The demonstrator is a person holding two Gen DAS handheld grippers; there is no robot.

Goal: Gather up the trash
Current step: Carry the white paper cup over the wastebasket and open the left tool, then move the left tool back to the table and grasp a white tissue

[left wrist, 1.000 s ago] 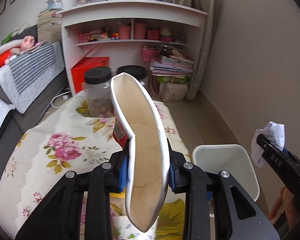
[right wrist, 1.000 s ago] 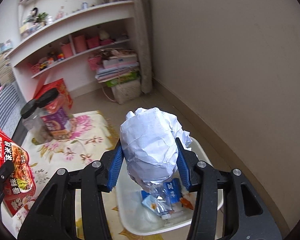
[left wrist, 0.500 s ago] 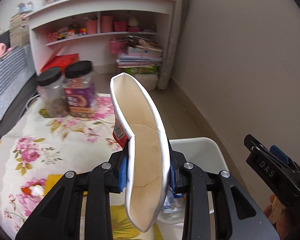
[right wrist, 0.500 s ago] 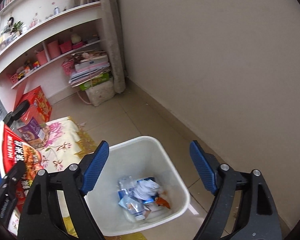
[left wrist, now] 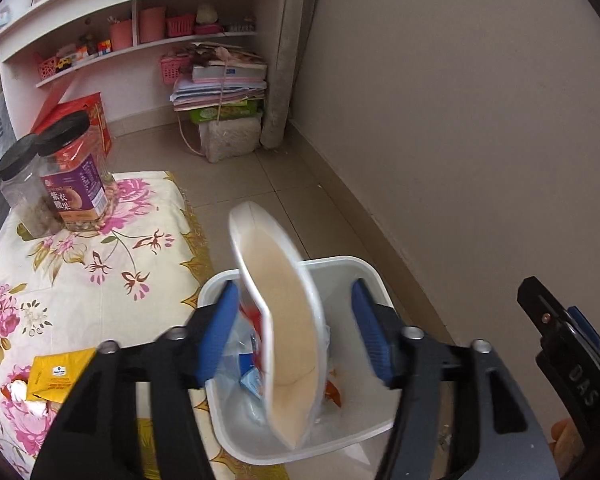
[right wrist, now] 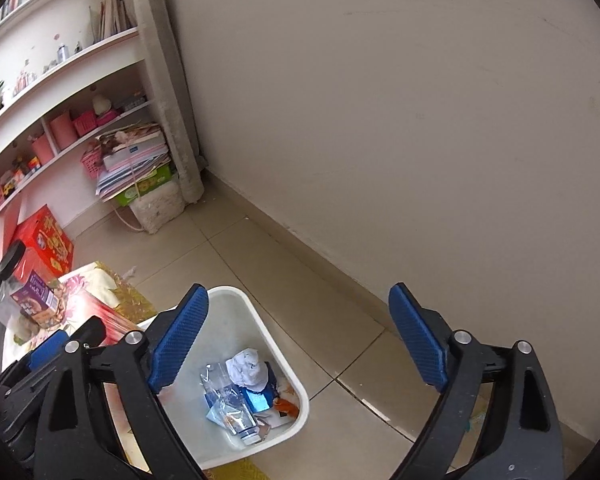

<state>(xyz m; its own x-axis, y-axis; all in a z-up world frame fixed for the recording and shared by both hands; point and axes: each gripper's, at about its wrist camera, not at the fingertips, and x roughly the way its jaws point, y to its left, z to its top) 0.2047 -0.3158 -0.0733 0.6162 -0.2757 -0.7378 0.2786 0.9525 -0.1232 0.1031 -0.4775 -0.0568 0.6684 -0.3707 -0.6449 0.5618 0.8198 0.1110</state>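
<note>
Bowl (left wrist: 278, 332), flattened paper, on edge between the opening pads of the left gripper (left wrist: 296, 332), long axis pointing down into the white bin (left wrist: 364, 276) directly below; right gripper (right wrist: 300, 344), jaws widening and empty, beside the bin (right wrist: 236, 296) holding crumpled paper (right wrist: 249, 367).

A white plastic waste bin (left wrist: 374, 280) holds a crumpled white paper ball (right wrist: 247, 366) and blue wrappers (right wrist: 258, 398). Above it hangs a squashed paper cup (left wrist: 288, 320), cream inside, red-printed outside. The cream cloth (left wrist: 100, 264) bears pink flowers and gold edging. A black-lidded jar (left wrist: 74, 176) wears a purple label. Both grippers show blue pads (right wrist: 180, 332) on black frames.
</note>
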